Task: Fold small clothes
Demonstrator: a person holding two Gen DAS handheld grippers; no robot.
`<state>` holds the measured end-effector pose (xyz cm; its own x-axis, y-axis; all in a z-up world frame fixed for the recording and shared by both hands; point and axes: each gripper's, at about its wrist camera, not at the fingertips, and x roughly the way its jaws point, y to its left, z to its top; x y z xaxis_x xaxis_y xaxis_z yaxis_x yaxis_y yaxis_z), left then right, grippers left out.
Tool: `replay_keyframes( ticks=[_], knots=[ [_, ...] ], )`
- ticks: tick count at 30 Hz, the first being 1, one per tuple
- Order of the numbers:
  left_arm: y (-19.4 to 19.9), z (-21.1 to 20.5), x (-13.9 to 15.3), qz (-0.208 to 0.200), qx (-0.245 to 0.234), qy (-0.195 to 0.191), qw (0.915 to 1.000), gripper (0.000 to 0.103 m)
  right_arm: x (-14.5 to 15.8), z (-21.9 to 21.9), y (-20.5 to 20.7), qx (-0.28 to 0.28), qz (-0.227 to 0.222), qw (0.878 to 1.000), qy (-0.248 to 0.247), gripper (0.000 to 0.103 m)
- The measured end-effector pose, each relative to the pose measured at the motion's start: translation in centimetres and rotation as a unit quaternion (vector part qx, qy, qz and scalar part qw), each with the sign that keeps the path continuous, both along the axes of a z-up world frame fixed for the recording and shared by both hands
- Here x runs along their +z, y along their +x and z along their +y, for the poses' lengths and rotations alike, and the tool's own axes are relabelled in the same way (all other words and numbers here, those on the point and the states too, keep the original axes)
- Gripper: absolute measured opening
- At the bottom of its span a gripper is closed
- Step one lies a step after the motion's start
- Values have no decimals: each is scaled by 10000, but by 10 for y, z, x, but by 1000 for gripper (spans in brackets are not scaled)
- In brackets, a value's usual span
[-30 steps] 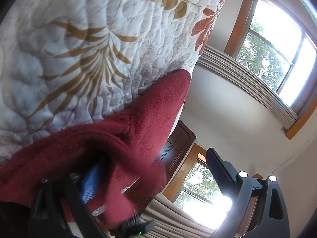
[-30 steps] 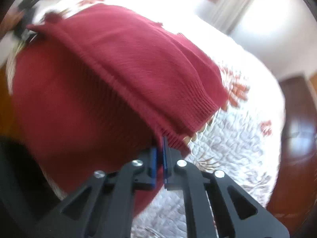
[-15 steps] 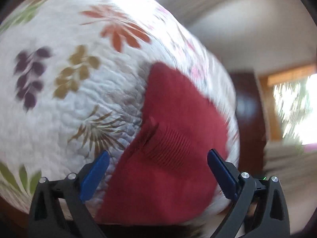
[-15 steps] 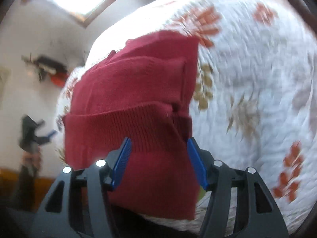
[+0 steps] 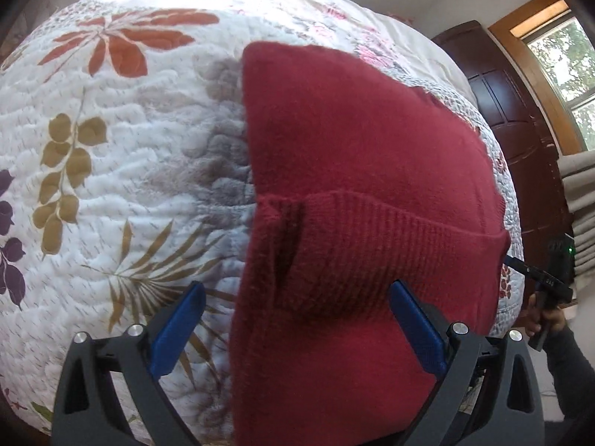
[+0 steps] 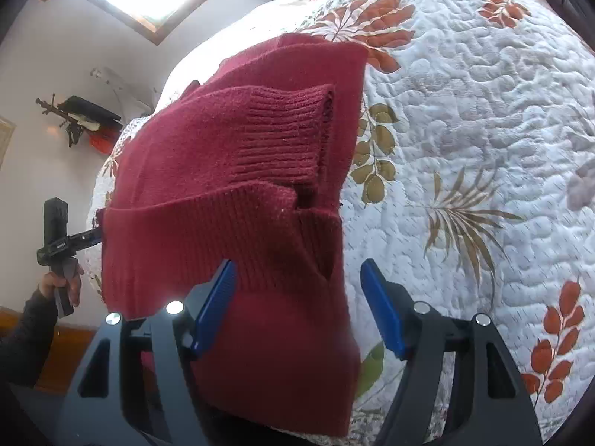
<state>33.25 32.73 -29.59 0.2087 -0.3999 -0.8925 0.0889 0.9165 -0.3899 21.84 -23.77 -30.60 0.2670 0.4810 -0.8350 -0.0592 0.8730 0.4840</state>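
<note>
One red knit sweater (image 5: 353, 193), folded, ribbed cuffs, on quilted floral bedspread (image 5: 111, 148). Left gripper (image 5: 297, 330) and right gripper (image 6: 297, 304): jaws wide, empty.

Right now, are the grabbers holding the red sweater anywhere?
No. Both the left gripper and right gripper are open, holding nothing. The folded red sweater lies on the quilt.

The sweater (image 5: 353, 200) in front of the tongs is dark red all over. The bed cover (image 5: 122, 171) under it is white with orange, gold, purple and brown leaves. The tong pads (image 6: 217, 306) are blue.
</note>
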Motion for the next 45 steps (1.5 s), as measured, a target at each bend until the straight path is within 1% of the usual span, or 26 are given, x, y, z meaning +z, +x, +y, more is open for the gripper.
replay_keyframes(
  ticks=[2,3,4,5,6,7,8,11,13,15,16,18,20,21,22,23,24,27,28,30,31,36,39,42,44,45],
  knots=[
    [3,-3,-2,-3,-12,-19,10000,99,-3,3,3,23,-22,10000,-31,69],
    [2,-1,-5,-19,-56,-39,10000,95,-3,4,3,38,-51,10000,-40,64],
    [3,-2,-5,-68,-160,-60,9998,83,-1,6,3,61,-83,9999,-38,49],
    [3,-6,-3,-88,-237,-50,9997,75,0,7,4,73,-104,9999,-60,43],
    [3,-9,-2,-75,-318,-61,9994,65,0,7,3,89,-108,9999,-56,28],
    [3,-9,-1,-69,-355,-87,9993,62,1,7,3,122,-99,9999,-55,14],
    [2,-11,1,-113,-373,-89,9992,60,0,7,3,152,-88,9998,-64,10],
    [1,-12,4,-184,-392,-67,9990,59,-2,5,5,147,-82,9998,-84,12],
    [0,-11,4,-192,-327,-118,9992,65,-4,2,7,55,-89,9998,-160,24],
    [-1,-9,3,-219,-267,-113,9993,68,-6,1,11,24,-78,9998,-170,30],
    [-2,-8,4,-224,-264,-93,9994,68,-7,0,11,15,-78,9998,-176,36],
    [-3,-11,8,-307,-249,-36,9992,68,-7,-1,12,-12,-76,9998,-158,42],
    [-4,-11,14,-440,-234,5,9988,68,-6,0,12,-6,-89,9999,-128,42],
    [-3,-11,16,-485,-215,58,9986,67,-3,0,11,16,-104,9999,-87,36],
    [-3,-10,18,-518,-208,78,9984,65,-1,1,11,48,-110,9999,-52,20],
    [-3,-10,19,-522,-210,74,9984,63,2,3,10,92,-119,9999,-45,15],
    [-3,-10,18,-516,-226,91,9984,53,4,4,9,130,-144,9998,-61,7],
    [-3,-9,17,-560,-270,186,9979,35,9,6,6,191,-271,9993,-186,7],
    [-3,-7,17,-566,-247,176,9979,33,9,6,6,203,-263,9993,-196,7],
    [-4,-5,18,-595,-202,211,9978,32,9,6,6,200,-245,9993,-180,7],
    [-5,-5,20,-635,-196,261,9974,31,10,6,7,197,-261,9992,-214,11],
    [-12,-7,30,-815,-281,477,9951,28,14,10,5,290,-375,9984,-310,11],
    [-15,-8,32,-863,-331,367,9950,26,16,17,3,481,-460,9967,-473,11],
    [-14,-10,24,-763,-382,380,9956,26,13,18,4,505,-443,9962,-560,12],
    [-12,-12,22,-734,-392,372,9958,26,11,15,7,429,-452,9961,-628,21],
    [-11,-14,21,-728,-396,362,9959,26,11,13,8,385,-469,9960,-660,31]
  ],
)
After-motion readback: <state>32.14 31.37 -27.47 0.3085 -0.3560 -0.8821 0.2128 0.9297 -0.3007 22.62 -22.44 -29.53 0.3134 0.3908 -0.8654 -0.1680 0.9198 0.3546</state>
